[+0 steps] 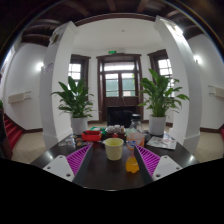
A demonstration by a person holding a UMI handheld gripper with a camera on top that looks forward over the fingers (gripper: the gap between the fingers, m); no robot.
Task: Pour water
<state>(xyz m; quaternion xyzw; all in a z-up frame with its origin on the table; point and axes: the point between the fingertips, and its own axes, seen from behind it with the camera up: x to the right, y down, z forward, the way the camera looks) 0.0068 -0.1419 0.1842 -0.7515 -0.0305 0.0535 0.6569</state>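
On a dark desk [100,170] in a white-walled hall, the hand-held gripper [113,160] hovers with its two fingers spread apart, gripping nothing, purple pads [78,158] facing inward. Just ahead, between the fingertips, stands a pale yellow cup [114,148]; nearer, low between the fingers, sits a small orange object [132,163] whose nature is too small to tell. A red item [91,136] lies on the far left of the desk, with other clutter beyond. Two potted plants [75,100] flank a dark wooden door [119,85] at the far wall. Pouring appears not yet begun, and which vessel holds the water cannot be told. To do the step well, the fingers should be centred on the chosen vessel, closed squarely on both sides, and lifted upright before any tilt, avoiding the neighbouring items.
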